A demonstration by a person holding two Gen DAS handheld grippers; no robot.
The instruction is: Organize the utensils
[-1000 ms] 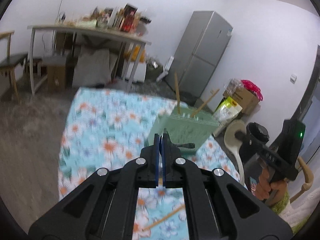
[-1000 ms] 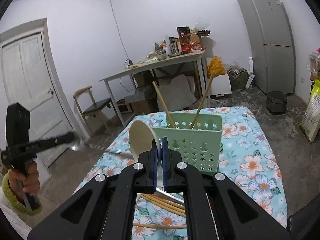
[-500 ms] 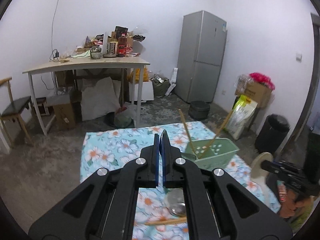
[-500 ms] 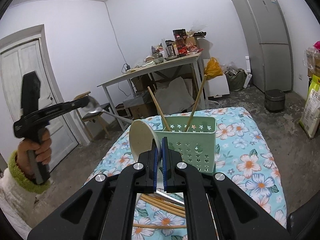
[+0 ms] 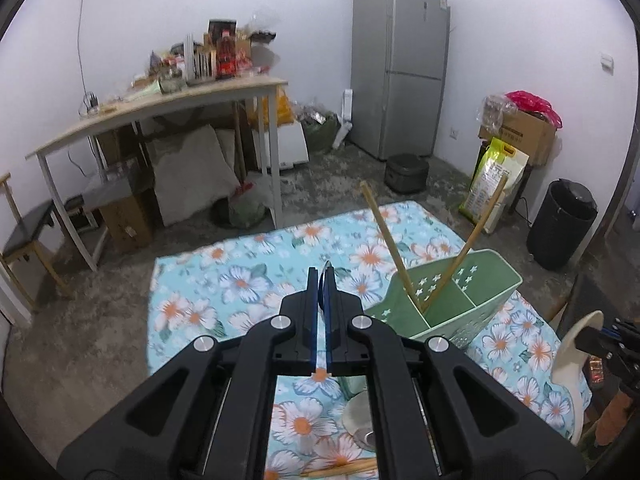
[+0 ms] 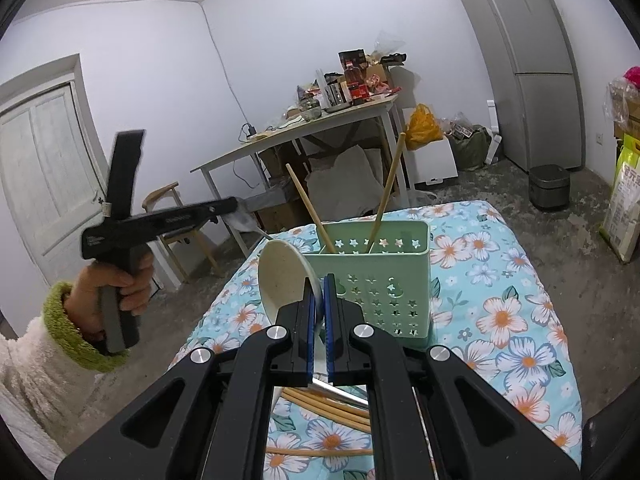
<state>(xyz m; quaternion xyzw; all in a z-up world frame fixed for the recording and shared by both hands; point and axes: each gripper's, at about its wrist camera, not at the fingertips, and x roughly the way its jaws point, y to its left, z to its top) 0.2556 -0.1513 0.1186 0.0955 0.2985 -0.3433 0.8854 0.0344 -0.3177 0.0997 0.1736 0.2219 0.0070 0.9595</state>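
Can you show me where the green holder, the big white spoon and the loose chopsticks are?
green utensil holder (image 6: pixel 384 280), right wrist view, on its star-punched front wall.
white spoon (image 6: pixel 284 276), right wrist view, on its bowl.
loose chopsticks (image 6: pixel 328 410), right wrist view, mid-length of the bundle.

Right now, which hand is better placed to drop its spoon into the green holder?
Right. The right gripper is shut on the cream spoon just in front of the green holder. The left gripper, shut on the metal spoon, is raised off to the side of the table.
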